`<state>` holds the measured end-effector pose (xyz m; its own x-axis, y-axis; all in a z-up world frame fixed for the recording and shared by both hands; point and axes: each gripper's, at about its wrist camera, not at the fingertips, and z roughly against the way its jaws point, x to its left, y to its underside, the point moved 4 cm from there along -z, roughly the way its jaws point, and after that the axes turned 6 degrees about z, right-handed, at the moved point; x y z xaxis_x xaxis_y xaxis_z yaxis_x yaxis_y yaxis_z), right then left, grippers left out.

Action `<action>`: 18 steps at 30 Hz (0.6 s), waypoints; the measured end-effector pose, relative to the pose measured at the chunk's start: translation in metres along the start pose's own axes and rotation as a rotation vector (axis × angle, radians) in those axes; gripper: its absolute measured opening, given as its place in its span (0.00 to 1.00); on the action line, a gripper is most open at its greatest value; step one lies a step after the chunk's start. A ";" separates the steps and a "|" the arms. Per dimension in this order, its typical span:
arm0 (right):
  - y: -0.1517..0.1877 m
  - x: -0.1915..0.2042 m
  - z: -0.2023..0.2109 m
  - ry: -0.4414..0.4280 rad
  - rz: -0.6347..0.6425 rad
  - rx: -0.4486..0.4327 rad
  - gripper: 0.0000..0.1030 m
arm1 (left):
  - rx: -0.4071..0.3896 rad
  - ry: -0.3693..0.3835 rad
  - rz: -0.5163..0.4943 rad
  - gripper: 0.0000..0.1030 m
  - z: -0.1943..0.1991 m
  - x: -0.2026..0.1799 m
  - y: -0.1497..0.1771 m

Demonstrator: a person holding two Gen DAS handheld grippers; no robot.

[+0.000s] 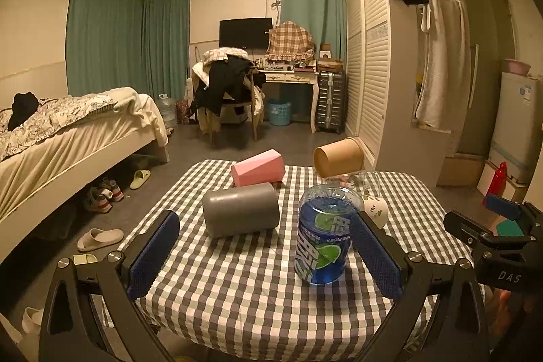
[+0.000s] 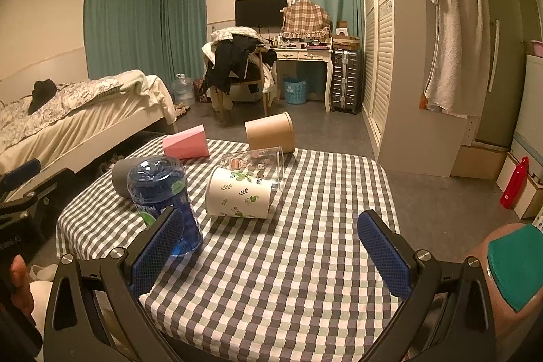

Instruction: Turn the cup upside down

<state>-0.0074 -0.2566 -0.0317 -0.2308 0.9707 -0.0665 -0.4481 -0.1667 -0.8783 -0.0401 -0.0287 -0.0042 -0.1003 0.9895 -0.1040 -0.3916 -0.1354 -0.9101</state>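
Both of my tools are spread wide and holding nothing: the left tool (image 1: 264, 256) hangs over the near edge of the checked counter (image 1: 237, 294), and the right tool (image 2: 271, 256) does the same further right.

Several cups lie on their sides. The grey cup (image 1: 241, 209) sits at about 12 o'clock from my left tool, with the pink cup (image 1: 258, 170) and the brown paper cup (image 1: 339, 160) beyond it. From my right tool, the white leaf-print cup (image 2: 239, 194) lies at 11 o'clock, touching a clear glass cup (image 2: 258, 167) behind it. The blue bottle-cut cup (image 2: 163, 202) already stands mouth down, I judge, near my right tool's left finger.

I cannot tell which cup is next; the grey one looks easiest for the left tool. I would approach across its round body, pinch at mid-length, lift clear, then rotate until the mouth faces down before setting it flat.

The glass cup's outline is hard to read. The grey cup's mouth faces away, so I cannot see its rim.
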 end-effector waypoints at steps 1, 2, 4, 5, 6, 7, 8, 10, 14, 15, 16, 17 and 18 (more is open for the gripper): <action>0.000 0.000 0.000 0.001 0.000 0.001 1.00 | 0.000 0.000 0.000 1.00 0.000 0.000 0.000; 0.000 0.000 -0.001 0.000 0.000 0.003 1.00 | 0.001 -0.001 0.000 1.00 0.000 0.000 0.000; 0.000 0.001 -0.001 -0.001 0.000 0.003 1.00 | 0.001 -0.002 -0.002 1.00 0.000 0.001 0.000; 0.001 0.001 -0.001 0.000 0.000 0.004 1.00 | 0.001 -0.001 -0.001 1.00 0.000 0.000 0.000; 0.000 0.001 -0.002 0.000 0.000 0.004 1.00 | 0.001 0.000 0.000 1.00 0.000 0.000 0.000; 0.000 0.001 -0.002 0.000 0.000 0.004 1.00 | 0.000 0.000 0.000 1.00 0.000 0.000 0.000; 0.000 0.001 -0.002 0.000 -0.001 0.004 1.00 | 0.000 0.000 0.001 1.00 0.000 0.001 0.000; 0.000 0.001 -0.002 0.000 -0.001 0.004 1.00 | 0.001 0.000 -0.001 1.00 0.000 0.001 0.000; 0.000 0.001 -0.002 -0.001 0.000 0.004 1.00 | 0.004 -0.003 -0.003 1.00 0.000 0.001 0.000; 0.000 0.001 -0.002 -0.001 0.000 0.004 1.00 | 0.005 -0.003 -0.003 1.00 0.000 0.002 0.000; 0.000 0.001 -0.002 0.000 0.000 0.004 1.00 | 0.005 -0.002 -0.003 1.00 0.000 0.001 0.000; 0.001 0.001 -0.002 0.000 0.000 0.004 1.00 | 0.005 -0.003 -0.003 1.00 0.000 0.002 0.001; 0.001 0.001 -0.002 -0.001 0.000 0.004 1.00 | 0.004 -0.004 -0.003 1.00 0.000 0.001 0.000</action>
<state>-0.0063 -0.2554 -0.0330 -0.2320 0.9705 -0.0664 -0.4512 -0.1678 -0.8765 -0.0400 -0.0276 -0.0048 -0.1030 0.9897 -0.0997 -0.3957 -0.1327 -0.9087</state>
